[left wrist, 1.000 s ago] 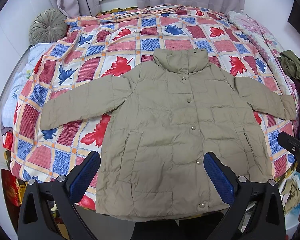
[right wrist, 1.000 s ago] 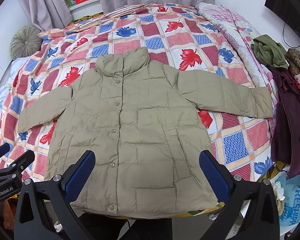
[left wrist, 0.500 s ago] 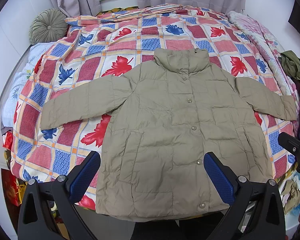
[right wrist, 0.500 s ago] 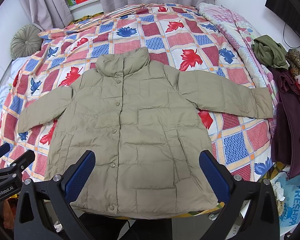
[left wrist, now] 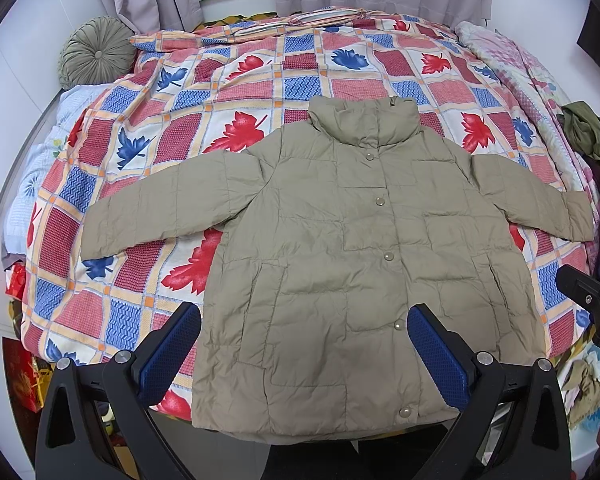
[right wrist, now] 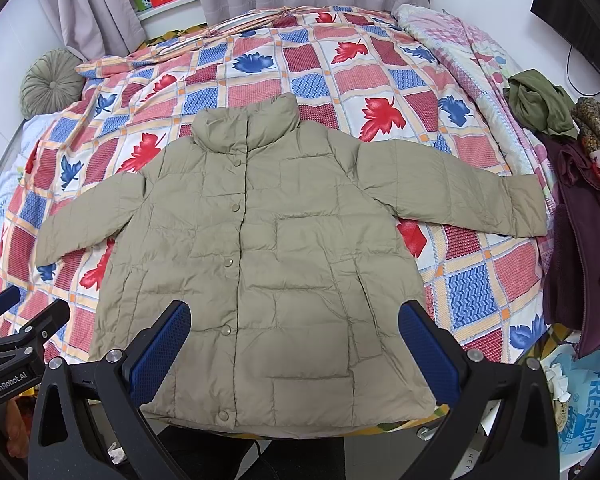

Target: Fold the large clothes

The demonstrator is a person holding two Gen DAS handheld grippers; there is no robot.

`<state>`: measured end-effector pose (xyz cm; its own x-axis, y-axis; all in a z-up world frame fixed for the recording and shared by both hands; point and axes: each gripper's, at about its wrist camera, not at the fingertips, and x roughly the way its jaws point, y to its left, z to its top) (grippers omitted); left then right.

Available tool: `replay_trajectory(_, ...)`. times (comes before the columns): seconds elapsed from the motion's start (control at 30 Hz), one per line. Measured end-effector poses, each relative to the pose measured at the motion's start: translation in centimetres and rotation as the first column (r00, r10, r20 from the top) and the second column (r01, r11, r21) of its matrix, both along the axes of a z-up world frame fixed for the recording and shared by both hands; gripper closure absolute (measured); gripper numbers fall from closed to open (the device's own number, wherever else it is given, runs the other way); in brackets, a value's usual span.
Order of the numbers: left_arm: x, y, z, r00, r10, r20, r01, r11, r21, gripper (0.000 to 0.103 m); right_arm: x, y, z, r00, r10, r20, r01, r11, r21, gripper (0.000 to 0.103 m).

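Observation:
A large khaki puffer jacket [left wrist: 340, 248] lies flat, front up and snapped shut, on the bed, with both sleeves spread out and its hem at the near edge. It also shows in the right wrist view [right wrist: 260, 248]. My left gripper [left wrist: 304, 344] is open and empty, held above the jacket's lower hem. My right gripper [right wrist: 294, 340] is open and empty, also above the hem. Neither touches the fabric. The right gripper's body shows at the left view's right edge [left wrist: 592, 300]; the left gripper's body shows at the right view's left edge [right wrist: 16, 344].
The bed carries a red, blue and white leaf-patterned quilt [left wrist: 228, 92]. A round grey-green cushion [left wrist: 96, 56] lies at the far left. A pile of clothes [right wrist: 572, 168] sits on the bed's right side. Curtains and a shelf stand behind the bed.

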<state>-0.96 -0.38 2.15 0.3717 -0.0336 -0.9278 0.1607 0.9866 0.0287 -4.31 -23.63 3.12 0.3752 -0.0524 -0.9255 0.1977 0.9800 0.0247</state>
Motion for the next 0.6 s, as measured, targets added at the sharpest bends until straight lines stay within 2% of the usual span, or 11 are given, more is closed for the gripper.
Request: replay_trajectory(0.6,0.00,0.08,-0.05,1.000,0.000,0.000,0.000,1.000,0.001,0.000,0.01,0.04,-0.03,1.000,0.000,0.000,0.000,1.000,-0.001,0.000)
